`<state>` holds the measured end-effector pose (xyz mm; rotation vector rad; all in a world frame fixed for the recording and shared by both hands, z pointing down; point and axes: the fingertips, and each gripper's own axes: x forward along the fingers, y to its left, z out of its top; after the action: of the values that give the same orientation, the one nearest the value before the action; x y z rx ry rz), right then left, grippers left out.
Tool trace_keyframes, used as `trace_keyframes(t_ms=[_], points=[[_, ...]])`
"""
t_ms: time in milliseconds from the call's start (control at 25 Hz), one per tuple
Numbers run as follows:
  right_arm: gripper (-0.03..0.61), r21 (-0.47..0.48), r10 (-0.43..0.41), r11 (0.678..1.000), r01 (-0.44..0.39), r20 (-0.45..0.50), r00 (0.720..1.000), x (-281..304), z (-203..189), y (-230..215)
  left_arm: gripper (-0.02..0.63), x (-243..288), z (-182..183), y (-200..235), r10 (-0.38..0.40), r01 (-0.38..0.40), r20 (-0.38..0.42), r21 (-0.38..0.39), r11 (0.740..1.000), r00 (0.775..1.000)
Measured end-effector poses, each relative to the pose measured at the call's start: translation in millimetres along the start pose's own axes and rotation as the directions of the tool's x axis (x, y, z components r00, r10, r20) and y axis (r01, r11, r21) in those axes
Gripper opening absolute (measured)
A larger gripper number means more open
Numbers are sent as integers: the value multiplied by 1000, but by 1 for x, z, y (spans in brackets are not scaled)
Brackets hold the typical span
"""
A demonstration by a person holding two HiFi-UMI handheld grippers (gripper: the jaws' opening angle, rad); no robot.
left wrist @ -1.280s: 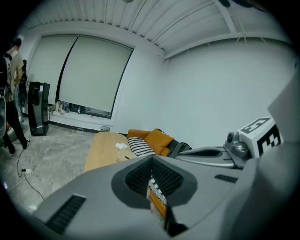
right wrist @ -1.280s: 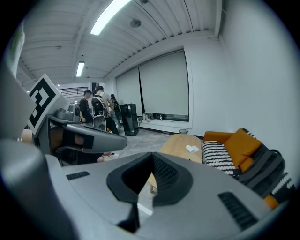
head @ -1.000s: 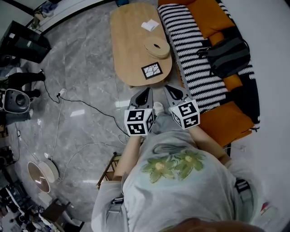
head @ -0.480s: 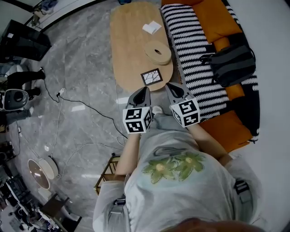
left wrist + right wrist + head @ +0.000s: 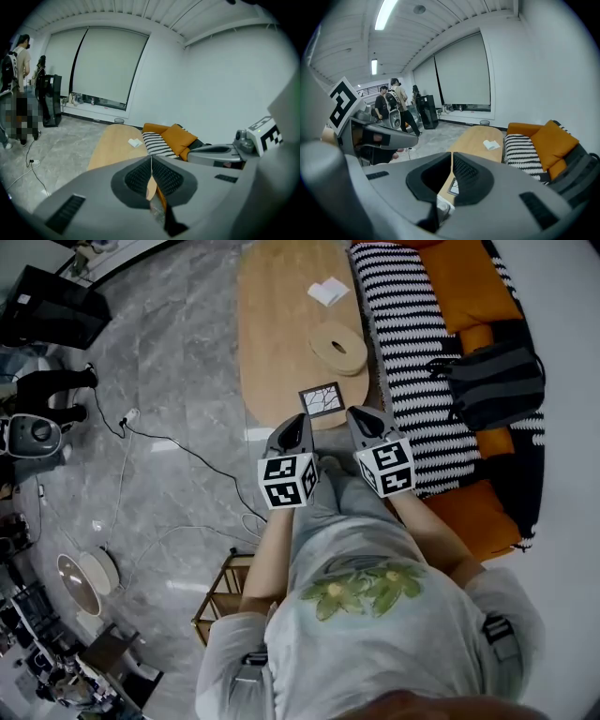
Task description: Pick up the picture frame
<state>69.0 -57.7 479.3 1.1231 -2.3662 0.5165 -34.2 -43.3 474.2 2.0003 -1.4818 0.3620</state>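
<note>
The picture frame [image 5: 322, 400] is small and dark-edged, with a white cracked pattern, and lies flat at the near end of the oval wooden table [image 5: 277, 343]. In the right gripper view a corner of the picture frame [image 5: 453, 186] shows below the jaw tips. My left gripper [image 5: 299, 419] hangs just short of the table's near edge, left of the frame, jaws shut and empty. My right gripper [image 5: 357, 413] sits right of the frame, close to it but apart, also shut on nothing. Each gripper view shows its own jaws meeting at the tip: left gripper [image 5: 151, 159], right gripper [image 5: 452, 155].
A round wooden disc [image 5: 338, 346] and a white folded paper [image 5: 329, 291] lie further along the table. A sofa with a striped blanket [image 5: 403, 343], orange cushions and a black bag [image 5: 494, 381] runs along the right. Cables [image 5: 178, 451] cross the floor. People [image 5: 396, 105] stand far off.
Both grippers have moved forward and down toward the table's near end; their tips now flank the picture frame, which was well ahead of them before. Jaws stay shut.
</note>
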Motion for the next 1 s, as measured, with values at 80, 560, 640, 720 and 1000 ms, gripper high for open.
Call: trace_keyframes(t_ms=[80,560,640,720,1000], points=[[37,8,2,1000,-2,-6,1000,6,-2,-2,17,5,-4,5,5,-5,-8,-8,1000,1000],[97,45,-15,999,18,-69,997,45,-17,-20,53,41,-23,32,8,-11,-72,-47,999,997],[100,48,-13,999,17,-79,997,51,-22,-22,89,47,-27,36,9,-14,-78,-55,998,997],[103,47,-11,999,15,-84,996,60,-28,-25,89,56,-32,41,12,-17,-83,-58,998,996],[117,38,-12,999,18,-137,991,89,-60,-37,93,80,-56,59,37,-43,-112,-53,998,993]])
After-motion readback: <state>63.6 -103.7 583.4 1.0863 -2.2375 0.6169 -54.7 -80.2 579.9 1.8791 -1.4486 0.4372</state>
